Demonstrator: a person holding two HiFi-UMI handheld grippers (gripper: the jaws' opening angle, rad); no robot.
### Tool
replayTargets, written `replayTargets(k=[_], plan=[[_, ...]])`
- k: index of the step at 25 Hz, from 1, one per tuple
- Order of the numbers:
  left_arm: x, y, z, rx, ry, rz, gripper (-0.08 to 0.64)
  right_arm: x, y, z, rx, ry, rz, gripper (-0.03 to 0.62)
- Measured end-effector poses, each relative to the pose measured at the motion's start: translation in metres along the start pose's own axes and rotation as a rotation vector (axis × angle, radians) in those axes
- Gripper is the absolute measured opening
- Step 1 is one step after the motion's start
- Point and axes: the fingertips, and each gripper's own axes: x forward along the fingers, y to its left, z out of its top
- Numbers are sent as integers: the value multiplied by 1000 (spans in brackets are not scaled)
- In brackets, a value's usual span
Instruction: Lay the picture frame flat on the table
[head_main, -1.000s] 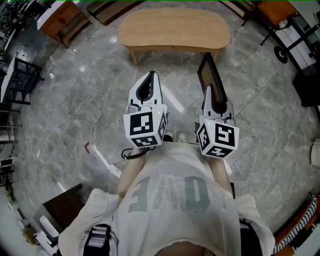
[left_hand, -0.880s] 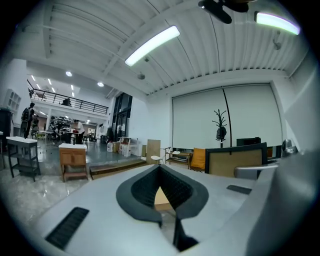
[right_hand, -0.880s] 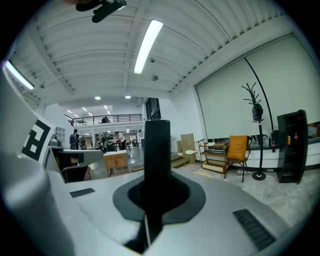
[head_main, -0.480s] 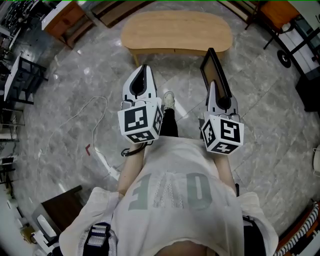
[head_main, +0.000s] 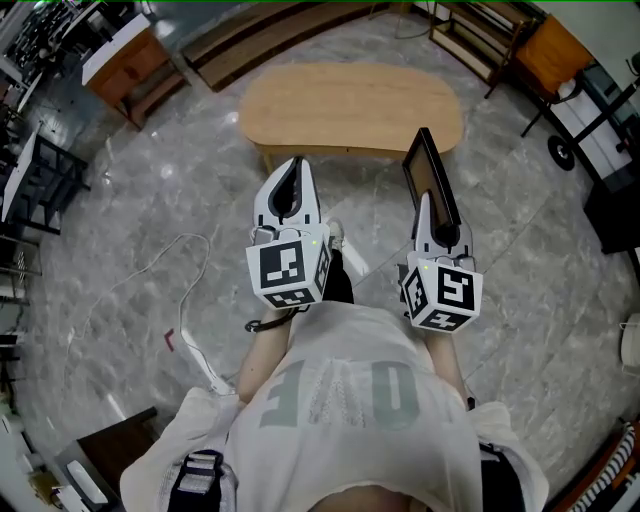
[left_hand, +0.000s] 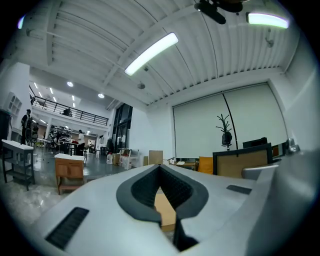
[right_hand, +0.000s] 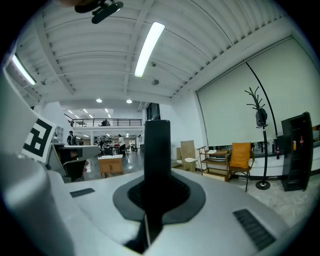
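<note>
Clamping the picture frame (head_main: 432, 172) by one edge, the right gripper (head_main: 424, 200) holds it upright and edge-on above the marble floor (head_main: 150, 220). The left gripper (head_main: 296, 172) hangs beside it, jaws together on nothing. Compared with a second ago, the wooden surface (head_main: 330, 105) sits lower in the head view, both grippers have come nearer to it, and the frame's top now overlaps its near right rim.
</note>
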Motion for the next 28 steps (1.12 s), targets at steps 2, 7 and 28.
replayTargets(k=[2,7,28], plan=[[21,11,-6,-3,11,0,11,24,1,-1,-10,13,-4,17],[77,35,-18,-12,43,-13,11,88,4,0,-2,31,-22,17],[339,140,-7,-3,77,-84,11,365,20,55,31,57,-44,17]])
